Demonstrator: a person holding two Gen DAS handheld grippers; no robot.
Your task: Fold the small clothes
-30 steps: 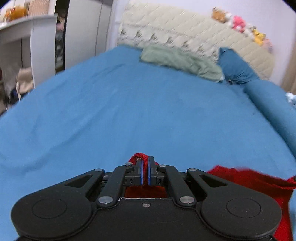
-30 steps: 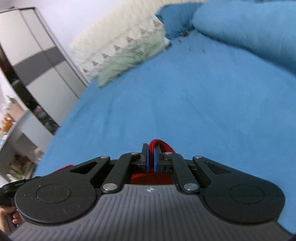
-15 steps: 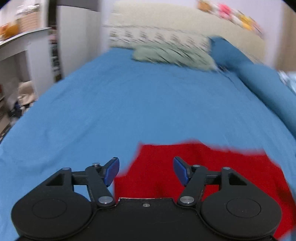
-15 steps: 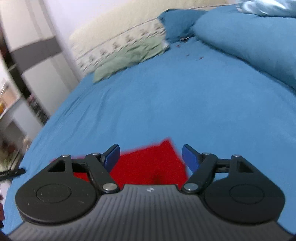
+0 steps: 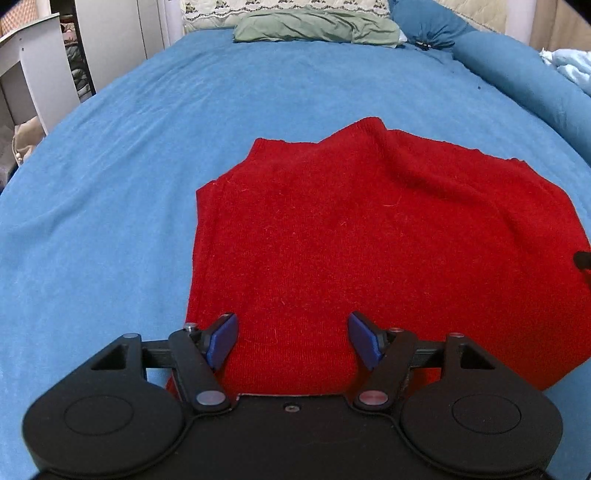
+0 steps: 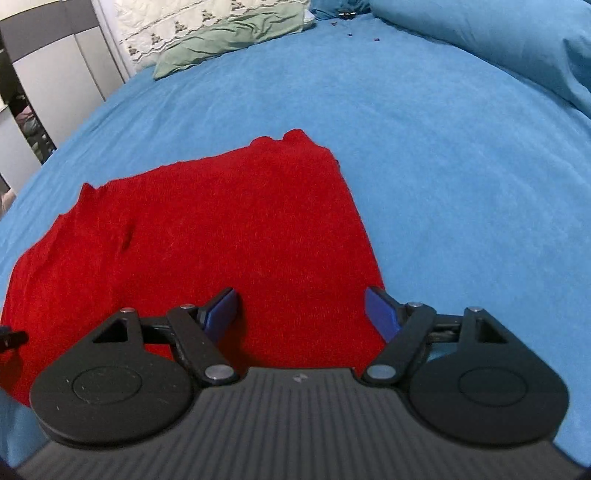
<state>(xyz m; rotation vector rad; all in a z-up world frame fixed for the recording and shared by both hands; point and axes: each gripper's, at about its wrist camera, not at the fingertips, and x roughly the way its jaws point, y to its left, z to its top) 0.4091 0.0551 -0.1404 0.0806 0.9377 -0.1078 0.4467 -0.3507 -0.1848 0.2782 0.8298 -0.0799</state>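
A red knitted garment [image 5: 351, 236] lies spread flat on the blue bedsheet [image 5: 110, 184]; in the right wrist view the same red garment [image 6: 207, 229] fills the lower left. My left gripper [image 5: 293, 341] hovers over its near left part, jaws opening wider, blue pads apart and pressing on nothing. My right gripper [image 6: 303, 312] is open above the garment's near right edge, holding nothing. A few soft wrinkles run across the garment's far right side. Its nearest hem is hidden behind both gripper bodies.
A green cloth [image 5: 317, 29] lies by the cream quilted headboard [image 5: 280, 9]. A rolled blue duvet [image 5: 524, 77] runs along the bed's right side. White furniture [image 5: 33, 70] and wardrobe doors [image 6: 48, 85] stand off the left edge.
Both grippers were shut on bunched red fabric a second ago; they let go, opened wide and sank. The garment now lies spread on the sheet.
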